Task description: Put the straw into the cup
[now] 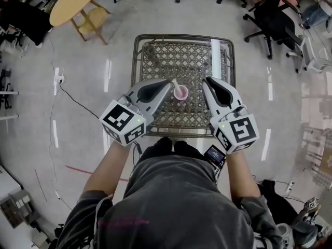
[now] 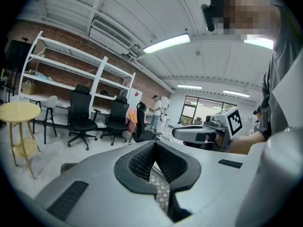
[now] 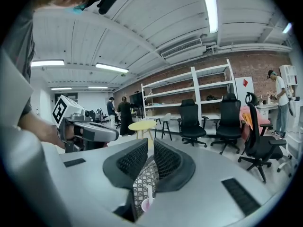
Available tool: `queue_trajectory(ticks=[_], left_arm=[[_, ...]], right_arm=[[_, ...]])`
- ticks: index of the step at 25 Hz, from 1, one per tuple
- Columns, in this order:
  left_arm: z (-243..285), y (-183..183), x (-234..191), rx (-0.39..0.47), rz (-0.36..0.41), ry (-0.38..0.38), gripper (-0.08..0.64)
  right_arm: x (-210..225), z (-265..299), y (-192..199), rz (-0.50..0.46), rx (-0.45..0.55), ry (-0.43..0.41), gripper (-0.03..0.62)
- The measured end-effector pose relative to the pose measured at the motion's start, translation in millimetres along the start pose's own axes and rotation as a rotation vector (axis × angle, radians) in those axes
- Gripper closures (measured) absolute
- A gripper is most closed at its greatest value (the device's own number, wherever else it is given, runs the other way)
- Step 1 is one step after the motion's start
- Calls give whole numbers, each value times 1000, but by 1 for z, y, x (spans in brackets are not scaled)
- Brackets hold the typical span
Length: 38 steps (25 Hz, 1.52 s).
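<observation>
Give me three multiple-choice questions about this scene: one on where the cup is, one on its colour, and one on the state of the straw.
1. Where is the cup?
A. on the lattice table, between the left gripper and the right gripper
B. on the floor
C. on a chair

2. What colour is the cup?
A. blue
B. pink
C. black

3. What state is the straw in?
A. lying flat on the table
B. gripped by the left gripper
C. standing in the cup

Answers:
1 A: the head view shows it on the metal lattice between the two grippers.
2 B: its rim and inside are pink.
3 C: it leans out of the cup, and there is no straw between either gripper's fingers.
</observation>
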<state>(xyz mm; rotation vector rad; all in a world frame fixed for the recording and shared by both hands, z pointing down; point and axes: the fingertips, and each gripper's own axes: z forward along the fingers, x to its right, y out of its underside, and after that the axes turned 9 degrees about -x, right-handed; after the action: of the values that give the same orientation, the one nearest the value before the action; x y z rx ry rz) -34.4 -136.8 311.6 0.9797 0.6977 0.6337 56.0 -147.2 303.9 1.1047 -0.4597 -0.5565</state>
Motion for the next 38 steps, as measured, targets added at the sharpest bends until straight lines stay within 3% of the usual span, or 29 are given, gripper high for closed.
queue_trajectory(ticks=[38], left_arm=[[17,8,-2,-14,-20,-21,549]], right_arm=[[16,-1,9,27,-32,-33,568]])
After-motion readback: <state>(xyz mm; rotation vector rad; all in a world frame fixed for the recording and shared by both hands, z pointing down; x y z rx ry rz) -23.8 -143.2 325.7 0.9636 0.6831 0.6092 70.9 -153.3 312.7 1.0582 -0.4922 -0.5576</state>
